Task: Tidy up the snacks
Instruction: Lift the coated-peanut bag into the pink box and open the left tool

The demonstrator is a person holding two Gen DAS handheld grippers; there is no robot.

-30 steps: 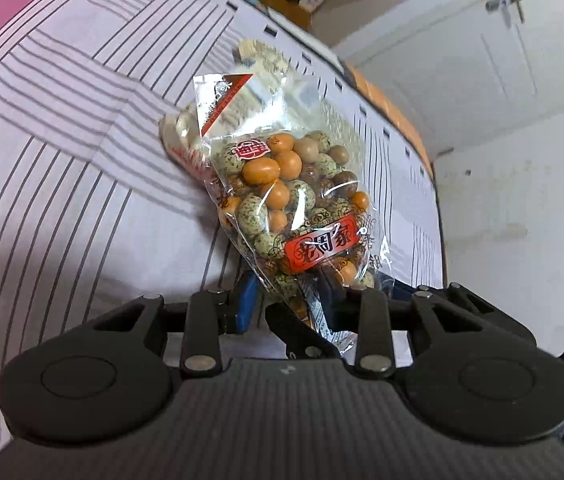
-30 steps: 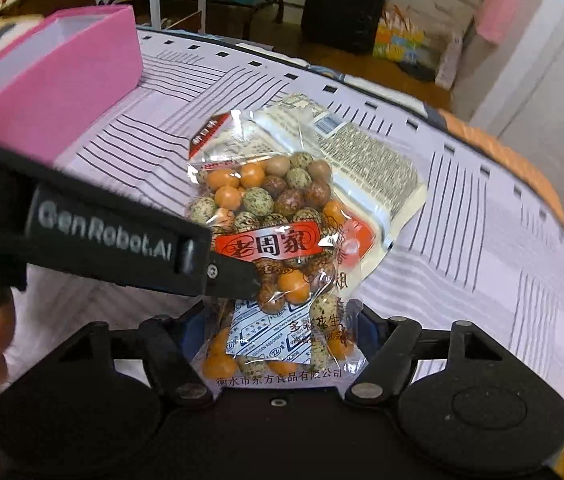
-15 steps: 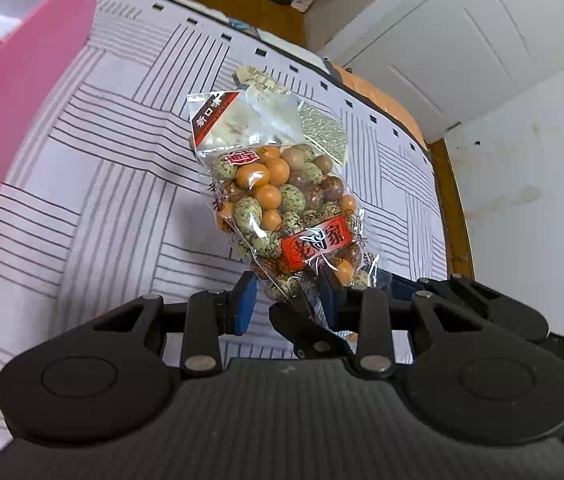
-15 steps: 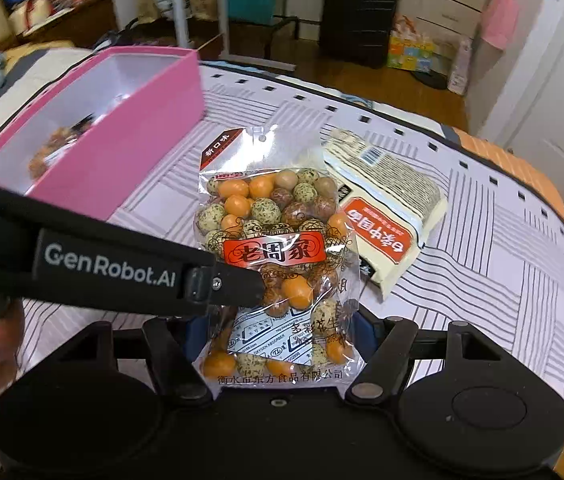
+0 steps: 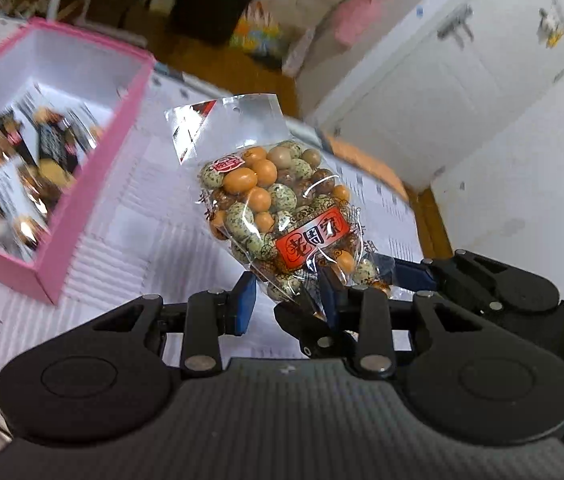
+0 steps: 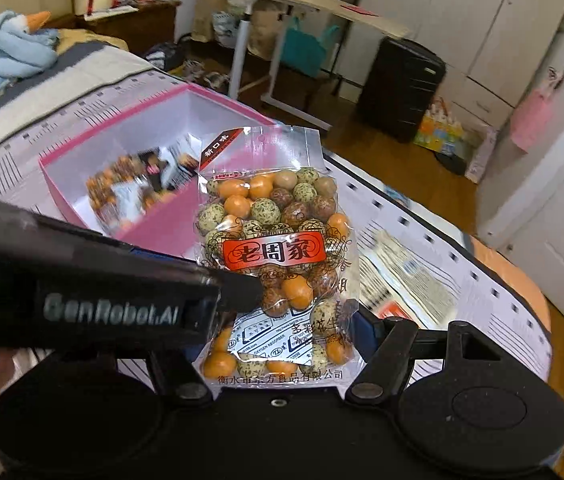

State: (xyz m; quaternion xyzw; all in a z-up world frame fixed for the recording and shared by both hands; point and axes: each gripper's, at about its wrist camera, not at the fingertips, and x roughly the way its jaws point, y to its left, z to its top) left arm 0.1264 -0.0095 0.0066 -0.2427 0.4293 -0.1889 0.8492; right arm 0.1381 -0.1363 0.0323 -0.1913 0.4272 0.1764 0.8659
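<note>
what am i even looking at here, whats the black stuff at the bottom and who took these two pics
No robot here: a person holds a handheld two-finger gripper in each hand, and each gripper carries a fisheye camera looking along its fingers. The black shapes at the bottom are the grippers themselves. One picture comes from the left gripper, the other from the right gripper. Both grip the same clear bag of coated peanuts, lifted above a striped bedsheet. Beside it stands an open pink box already holding snack packs. Another snack packet lies on the sheet.
</note>
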